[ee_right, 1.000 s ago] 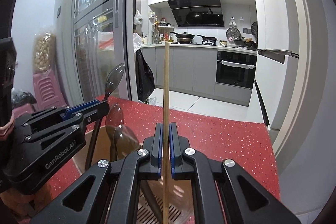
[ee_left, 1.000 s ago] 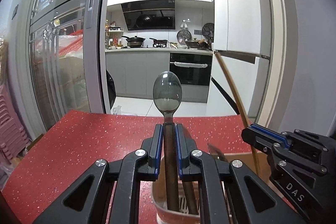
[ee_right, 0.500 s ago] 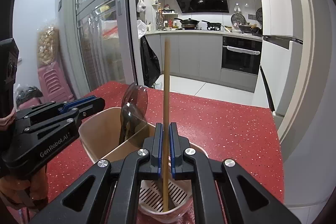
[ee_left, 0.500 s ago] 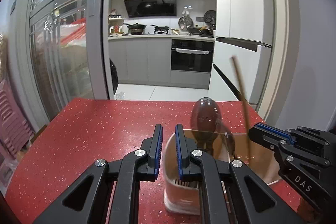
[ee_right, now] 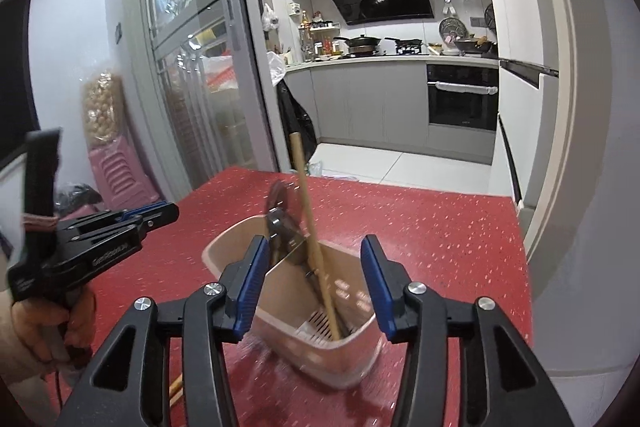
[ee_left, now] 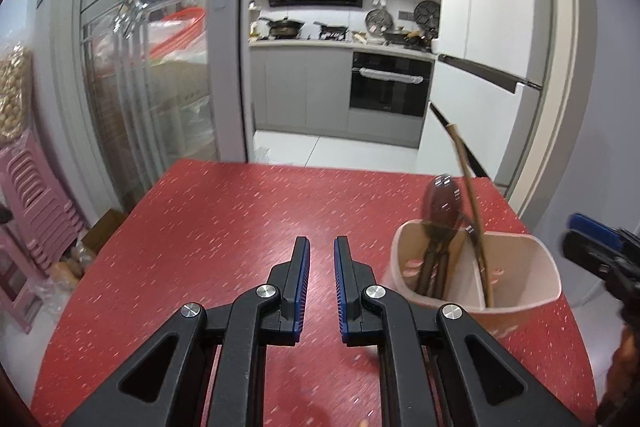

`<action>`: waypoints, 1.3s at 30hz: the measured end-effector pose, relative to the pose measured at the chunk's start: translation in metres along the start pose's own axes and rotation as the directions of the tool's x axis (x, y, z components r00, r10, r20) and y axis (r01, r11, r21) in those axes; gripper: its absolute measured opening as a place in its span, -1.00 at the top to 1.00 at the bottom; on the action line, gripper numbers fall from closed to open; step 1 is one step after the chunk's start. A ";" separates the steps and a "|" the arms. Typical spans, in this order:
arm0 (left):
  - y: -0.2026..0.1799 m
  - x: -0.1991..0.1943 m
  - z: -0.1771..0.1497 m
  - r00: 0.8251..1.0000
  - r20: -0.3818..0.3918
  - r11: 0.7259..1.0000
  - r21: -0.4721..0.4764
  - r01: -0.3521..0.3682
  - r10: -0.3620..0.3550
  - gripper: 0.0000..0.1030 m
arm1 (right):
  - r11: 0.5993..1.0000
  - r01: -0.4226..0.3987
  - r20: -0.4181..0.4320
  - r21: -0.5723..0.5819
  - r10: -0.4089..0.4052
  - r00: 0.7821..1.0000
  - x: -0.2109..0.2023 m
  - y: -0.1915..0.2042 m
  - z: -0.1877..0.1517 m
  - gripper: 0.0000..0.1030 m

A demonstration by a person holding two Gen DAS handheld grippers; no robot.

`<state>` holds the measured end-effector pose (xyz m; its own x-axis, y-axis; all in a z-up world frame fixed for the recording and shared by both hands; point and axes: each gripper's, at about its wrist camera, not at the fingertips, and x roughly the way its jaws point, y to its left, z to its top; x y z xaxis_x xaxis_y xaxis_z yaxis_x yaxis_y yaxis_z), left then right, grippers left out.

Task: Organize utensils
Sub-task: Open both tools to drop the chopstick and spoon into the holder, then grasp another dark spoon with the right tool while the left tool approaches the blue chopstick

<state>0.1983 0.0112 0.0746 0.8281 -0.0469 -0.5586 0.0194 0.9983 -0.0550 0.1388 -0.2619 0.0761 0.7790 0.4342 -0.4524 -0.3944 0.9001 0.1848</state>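
Observation:
A pink two-compartment utensil holder point(ee_left: 532, 299) point(ee_right: 224, 247) stands on the red table point(ee_left: 240, 227). Dark spoons point(ee_left: 442, 199) point(ee_right: 278, 195) stand in one compartment. A wooden chopstick point(ee_left: 468, 183) point(ee_right: 306, 195) leans in the other. My left gripper point(ee_left: 322, 239) is to the left of the holder, its jaws narrowly apart with nothing between them. My right gripper point(ee_right: 316, 241) is just behind the holder with its jaws opening wide. The chopstick shows between them but neither pad touches it. Each gripper also shows in the other's view: right gripper point(ee_left: 592, 239), left gripper point(ee_right: 168, 211).
A hand point(ee_right: 36, 327) holds the left gripper. A light wooden stick point(ee_right: 176, 387) lies on the table under my right gripper. Stacked pink stools point(ee_left: 32, 207) stand past the table's left edge. A glass door and the kitchen lie beyond the far edge.
The spoon left my left gripper and now stands in the holder. My right gripper opened and let go of the chopstick, which tipped over in the holder. Both grippers drew back.

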 end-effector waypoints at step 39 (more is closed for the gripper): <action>0.074 -0.093 -0.222 0.868 -0.495 0.917 -0.325 -0.231 0.043 -1.00 | 0.994 -0.083 -0.562 -0.075 0.027 0.827 -0.013 0.089 -0.156 -0.12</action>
<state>-0.0016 0.0817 -0.0618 0.4422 -0.0146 -0.8968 -0.3552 0.9153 -0.1901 0.0176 -0.1923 -0.0378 0.3591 0.3637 -0.8595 -0.4932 0.8558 0.1561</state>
